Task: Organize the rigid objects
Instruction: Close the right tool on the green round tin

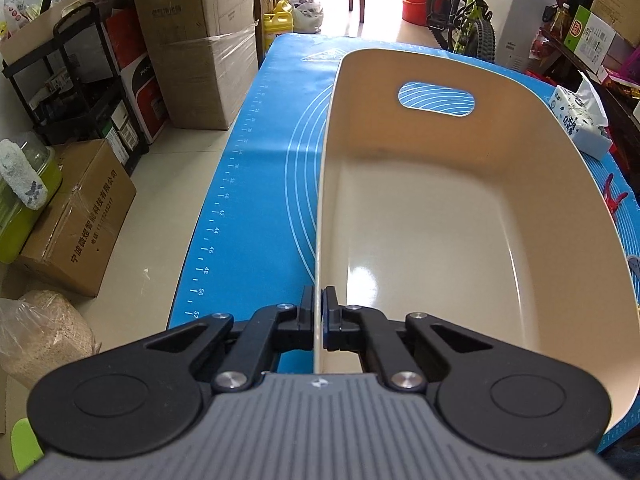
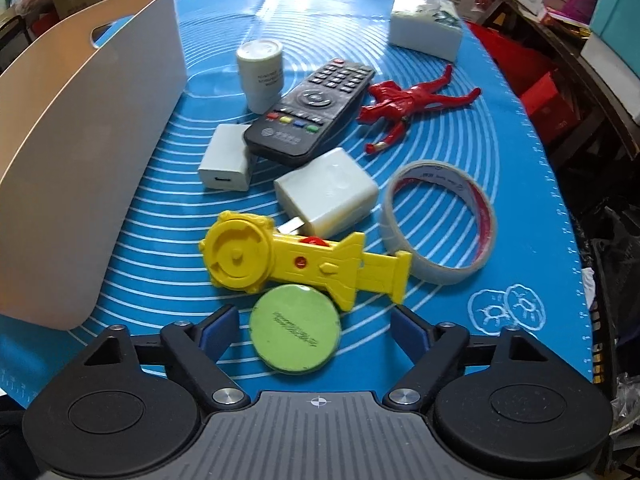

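Note:
My left gripper [image 1: 319,312] is shut on the near rim of an empty beige bin [image 1: 440,220], which stands on the blue mat [image 1: 264,184]. In the right wrist view the bin [image 2: 80,152] is at the left. My right gripper [image 2: 316,332] is open, with a green round disc [image 2: 295,329] between its fingers. Beyond lie a yellow toy launcher [image 2: 288,264], a white charger [image 2: 328,192], a small white adapter [image 2: 226,158], a black remote [image 2: 312,108], a white bottle [image 2: 261,74], a red figure [image 2: 408,104] and a tape roll [image 2: 438,226].
A tissue pack [image 2: 426,30] sits at the mat's far right, also in the left wrist view [image 1: 580,120]. Cardboard boxes [image 1: 200,52] and a black cart [image 1: 72,80] stand on the floor to the left. A bicycle [image 1: 468,12] stands beyond the table.

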Demonstrator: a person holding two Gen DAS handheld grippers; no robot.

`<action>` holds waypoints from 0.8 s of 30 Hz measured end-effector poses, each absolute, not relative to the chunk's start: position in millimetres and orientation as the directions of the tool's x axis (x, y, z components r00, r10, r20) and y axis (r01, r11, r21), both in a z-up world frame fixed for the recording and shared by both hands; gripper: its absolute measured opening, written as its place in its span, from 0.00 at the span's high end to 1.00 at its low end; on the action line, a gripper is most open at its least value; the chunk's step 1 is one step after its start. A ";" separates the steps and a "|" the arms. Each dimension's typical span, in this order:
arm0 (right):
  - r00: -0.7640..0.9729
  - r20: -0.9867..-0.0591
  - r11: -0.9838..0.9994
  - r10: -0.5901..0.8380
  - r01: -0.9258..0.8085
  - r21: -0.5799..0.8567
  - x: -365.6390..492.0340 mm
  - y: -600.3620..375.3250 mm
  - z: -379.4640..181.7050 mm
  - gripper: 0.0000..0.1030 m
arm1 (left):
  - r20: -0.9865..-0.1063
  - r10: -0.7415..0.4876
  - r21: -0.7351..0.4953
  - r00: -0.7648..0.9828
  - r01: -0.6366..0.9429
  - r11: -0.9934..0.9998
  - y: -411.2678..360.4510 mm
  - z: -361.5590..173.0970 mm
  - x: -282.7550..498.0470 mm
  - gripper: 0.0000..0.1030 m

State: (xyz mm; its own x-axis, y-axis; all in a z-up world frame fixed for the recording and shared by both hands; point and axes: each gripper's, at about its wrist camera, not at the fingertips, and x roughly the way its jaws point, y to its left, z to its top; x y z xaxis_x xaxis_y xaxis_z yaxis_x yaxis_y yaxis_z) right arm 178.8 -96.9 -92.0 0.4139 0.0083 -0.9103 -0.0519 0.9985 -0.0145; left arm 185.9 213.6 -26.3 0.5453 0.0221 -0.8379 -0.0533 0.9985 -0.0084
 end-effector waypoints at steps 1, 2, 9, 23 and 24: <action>0.408 -0.913 0.998 0.010 -0.062 -0.016 180.2 -95.0 -93.5 0.22 | -0.838 0.022 -0.009 0.546 -0.054 0.999 213.3 -26.5 185.4 0.96; 0.400 -0.917 0.997 0.009 -0.073 -0.022 181.1 -92.7 -95.2 0.24 | -0.838 0.022 -0.009 0.546 -0.054 0.998 213.0 -26.6 185.3 0.96; 0.396 -0.918 0.997 0.041 -0.082 0.010 184.2 -92.5 -96.9 0.36 | -0.838 0.022 -0.010 0.545 -0.055 0.998 212.5 -26.6 185.8 0.96; 0.419 -0.904 0.995 0.087 -0.089 0.054 177.4 -99.5 -84.9 0.47 | -0.838 0.021 -0.013 0.546 -0.059 0.998 211.4 -27.0 186.3 0.96; 0.421 -0.903 0.994 0.089 -0.089 0.057 176.3 -99.9 -83.1 0.47 | -0.838 0.021 -0.013 0.546 -0.059 0.998 211.4 -27.1 186.1 0.96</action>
State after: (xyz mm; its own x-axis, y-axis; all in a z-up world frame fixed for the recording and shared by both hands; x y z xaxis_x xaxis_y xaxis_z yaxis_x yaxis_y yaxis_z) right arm 176.3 -99.9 -83.1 0.4212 0.0893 -0.9025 -0.0889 0.9944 0.0569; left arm 186.1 211.4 -27.1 0.5458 0.0210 -0.8376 -0.0587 0.9982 -0.0132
